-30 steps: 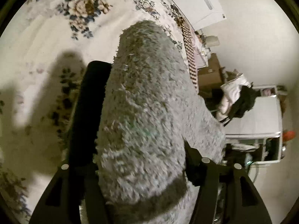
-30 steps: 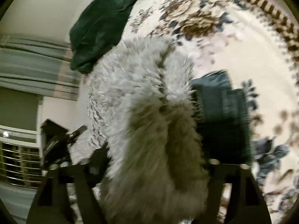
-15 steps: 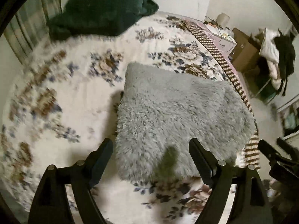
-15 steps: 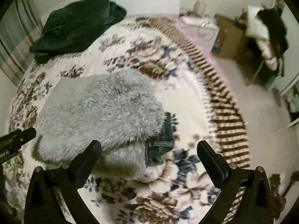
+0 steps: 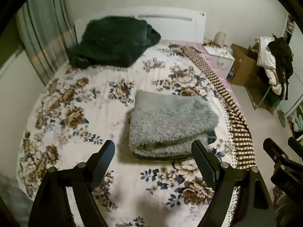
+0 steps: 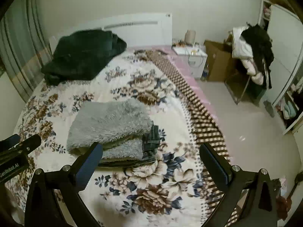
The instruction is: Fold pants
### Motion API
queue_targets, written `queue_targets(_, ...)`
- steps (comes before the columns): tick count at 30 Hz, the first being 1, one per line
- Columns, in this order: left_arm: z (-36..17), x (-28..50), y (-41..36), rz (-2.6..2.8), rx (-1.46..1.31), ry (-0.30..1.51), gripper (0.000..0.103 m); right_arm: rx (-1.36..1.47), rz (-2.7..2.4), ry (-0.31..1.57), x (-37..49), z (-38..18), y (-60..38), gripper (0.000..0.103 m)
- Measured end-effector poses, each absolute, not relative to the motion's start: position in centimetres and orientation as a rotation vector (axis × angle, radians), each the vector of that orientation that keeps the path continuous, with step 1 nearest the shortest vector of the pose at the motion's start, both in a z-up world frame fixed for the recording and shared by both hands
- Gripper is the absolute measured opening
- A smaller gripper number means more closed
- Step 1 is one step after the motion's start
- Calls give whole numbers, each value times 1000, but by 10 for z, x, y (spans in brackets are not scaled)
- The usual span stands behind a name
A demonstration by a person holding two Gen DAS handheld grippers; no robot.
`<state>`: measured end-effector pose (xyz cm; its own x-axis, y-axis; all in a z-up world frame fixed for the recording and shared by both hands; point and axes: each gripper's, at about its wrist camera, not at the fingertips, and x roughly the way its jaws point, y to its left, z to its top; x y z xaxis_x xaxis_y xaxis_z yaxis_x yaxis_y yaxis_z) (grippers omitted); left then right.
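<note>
The folded fleece-lined pants (image 5: 170, 123) lie long-side across the floral bedspread (image 5: 75, 113), fold toward both wide-open, empty grippers (image 5: 153, 149) (image 6: 149, 151), one marked "GenRobot.AI".

I see the folded pants (image 5: 170, 121) lying mid-bed on the bedspread (image 5: 75, 98). A blanket heap (image 5: 111, 41) sits behind them by the headboard (image 5: 170, 26). The nightstand (image 6: 193, 58) stands right of the bed.
</note>
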<state>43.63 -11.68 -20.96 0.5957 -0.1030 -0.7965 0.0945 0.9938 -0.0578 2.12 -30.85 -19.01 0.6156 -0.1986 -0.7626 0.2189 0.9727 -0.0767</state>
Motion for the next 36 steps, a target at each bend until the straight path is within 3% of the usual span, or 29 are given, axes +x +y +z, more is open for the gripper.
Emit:
queue_targets(15, -109, 290, -124, -56, -53, 767, 82, -24, -152, 702, -151, -51, -304, 103)
queue_targets(26, -91, 253, -114, -59, -66, 740, 82, -31, -139, 673, -215, -9, -293, 103)
queue_targets(29, -92, 252, -112, -71, -47, 745, 95, -23, -147, 673, -218, -5, -290, 103)
queue_targets(36, -93, 248, -103, -72, -42, 739, 96, -19, -156, 676, -214, 2, -278, 103)
